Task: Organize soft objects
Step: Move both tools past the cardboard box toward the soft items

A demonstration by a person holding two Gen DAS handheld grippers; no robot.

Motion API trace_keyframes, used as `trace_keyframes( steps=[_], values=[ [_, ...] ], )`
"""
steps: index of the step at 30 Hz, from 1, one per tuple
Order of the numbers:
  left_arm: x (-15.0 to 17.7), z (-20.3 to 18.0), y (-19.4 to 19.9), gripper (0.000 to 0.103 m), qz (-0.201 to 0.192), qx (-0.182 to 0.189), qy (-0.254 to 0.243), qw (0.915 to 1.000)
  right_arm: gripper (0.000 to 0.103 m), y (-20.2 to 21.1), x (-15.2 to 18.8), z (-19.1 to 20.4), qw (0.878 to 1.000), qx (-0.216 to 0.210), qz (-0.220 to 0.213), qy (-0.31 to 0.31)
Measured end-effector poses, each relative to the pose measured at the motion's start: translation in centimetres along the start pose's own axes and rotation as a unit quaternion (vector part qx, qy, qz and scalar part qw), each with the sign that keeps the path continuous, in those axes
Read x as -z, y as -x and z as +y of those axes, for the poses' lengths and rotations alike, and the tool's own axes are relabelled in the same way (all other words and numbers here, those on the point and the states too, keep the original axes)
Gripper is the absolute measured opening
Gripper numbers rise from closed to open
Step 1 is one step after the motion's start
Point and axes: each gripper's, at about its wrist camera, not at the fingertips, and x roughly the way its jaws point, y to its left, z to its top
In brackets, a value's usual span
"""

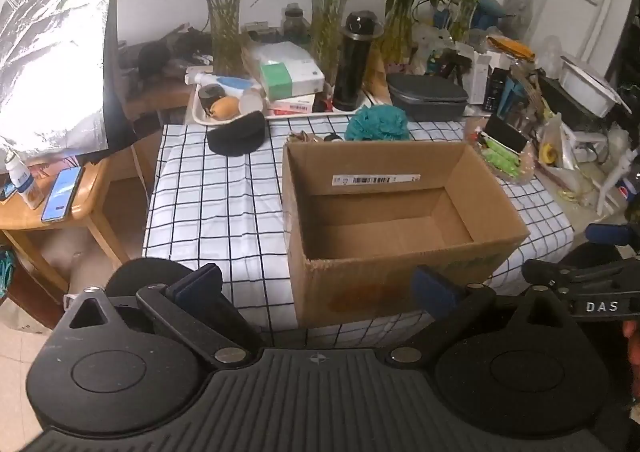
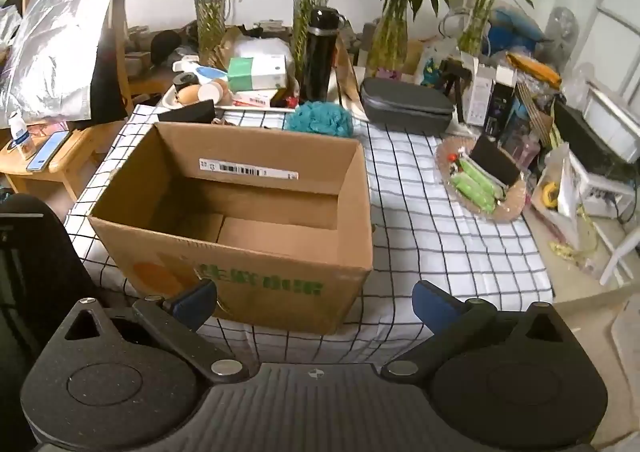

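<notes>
An open cardboard box (image 1: 496,208) (image 2: 236,260) stands empty on the checked tablecloth (image 1: 216,208) (image 2: 432,236). Behind it lies a teal fluffy ball (image 1: 378,123) (image 2: 320,119). A black soft cap-like thing (image 1: 237,135) (image 2: 188,114) rests at the cloth's far left. My left gripper (image 1: 318,286) hovers open before the box's near wall, nothing between its blue fingertips. My right gripper (image 2: 314,302) is open too, in front of the box's near right corner. The other gripper's arm (image 1: 588,284) shows at the right edge of the left wrist view.
A glass dish (image 2: 508,204) with green packets and a black pouch sits right of the box. A white tray (image 1: 200,114), black flask (image 2: 320,56), grey case (image 2: 404,104) and vases of bamboo line the back. A wooden side table with a phone (image 1: 62,188) stands left.
</notes>
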Motion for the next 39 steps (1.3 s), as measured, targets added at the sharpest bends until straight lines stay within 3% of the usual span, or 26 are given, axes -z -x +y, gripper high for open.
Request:
trace_keyframes(
  steps=[9,25,35,39],
  values=[
    [-0.6,0.2,1.1,0.103,-0.021,0.0,-0.005,0.9998,0.103,1.2,-1.0,-0.7,1.0,-0.009,-0.011,0.01],
    [-0.5,1.1,2.0,0.103,-0.04,0.003,0.013,0.9991,0.103,0.9,-1.4,-0.5,0.998,-0.068,-0.01,0.014],
    [-1.3,1.5,1.6,0.103,-0.042,-0.001,0.011,0.9991,0.103,0.2,-2.0,-0.2,0.997,-0.072,-0.011,0.024],
    [-1.7,1.9,1.4,0.103,-0.045,-0.004,0.021,0.9988,0.103,-0.4,-2.5,-0.6,0.998,-0.054,-0.009,0.019]
  ],
)
